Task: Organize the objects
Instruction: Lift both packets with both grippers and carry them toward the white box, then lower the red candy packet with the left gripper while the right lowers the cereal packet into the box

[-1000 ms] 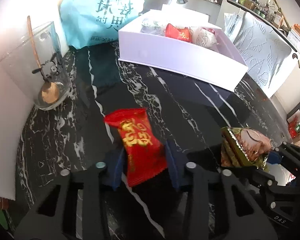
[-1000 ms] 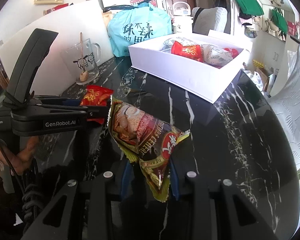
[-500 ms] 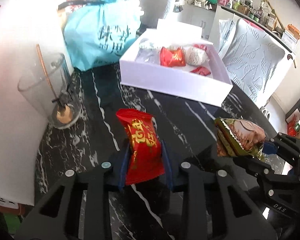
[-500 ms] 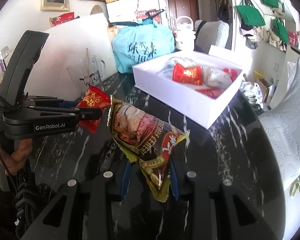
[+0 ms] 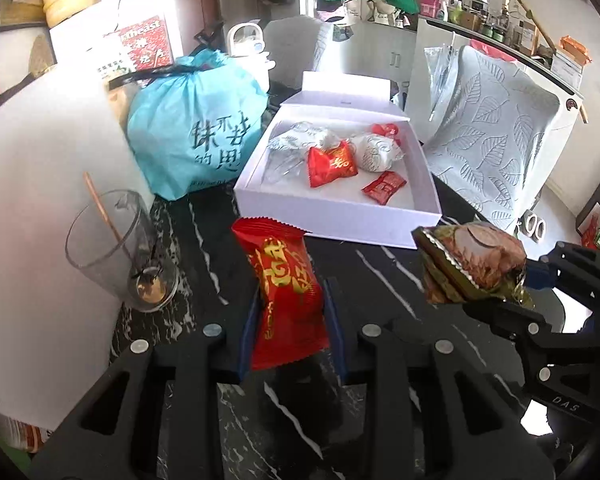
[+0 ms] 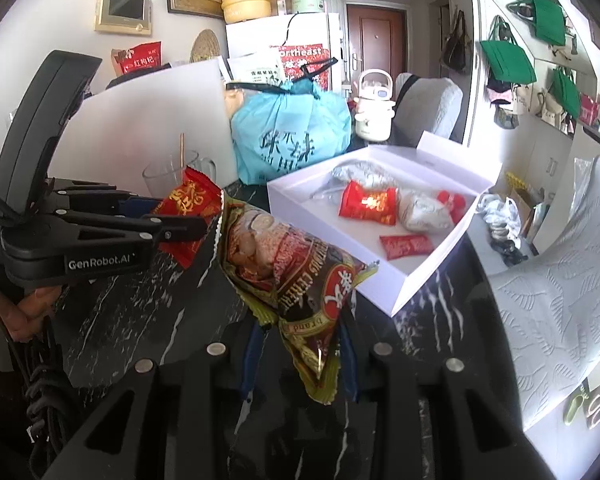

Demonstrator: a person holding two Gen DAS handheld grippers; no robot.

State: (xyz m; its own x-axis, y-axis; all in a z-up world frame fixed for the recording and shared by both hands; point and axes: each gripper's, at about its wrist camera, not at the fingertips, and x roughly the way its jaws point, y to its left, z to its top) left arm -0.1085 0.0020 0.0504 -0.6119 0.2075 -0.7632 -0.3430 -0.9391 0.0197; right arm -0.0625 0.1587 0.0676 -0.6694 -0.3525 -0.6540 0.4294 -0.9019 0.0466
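My left gripper (image 5: 290,328) is shut on a red snack packet (image 5: 286,292) with gold writing, held up above the black marble table (image 5: 380,280). My right gripper (image 6: 298,350) is shut on a brown and green snack packet (image 6: 288,272), also lifted. Each gripper shows in the other's view: the right gripper (image 5: 536,276) with its brown packet (image 5: 470,262), the left gripper (image 6: 168,216) with its red packet (image 6: 190,200). Beyond both lies an open white box (image 5: 332,226) (image 6: 384,284) that holds several wrapped snacks.
A glass mug (image 5: 116,248) with a wooden spoon stands at the left by a white board (image 5: 32,200). A light blue bag (image 5: 196,136) sits behind the box. A chair with a leaf-pattern cover (image 5: 496,148) is on the right. A hand (image 6: 24,312) grips the left handle.
Both grippers have risen with their packets, so the table looks farther away and the inside of the white box shows more fully. The left jaws closed tighter on the red packet.
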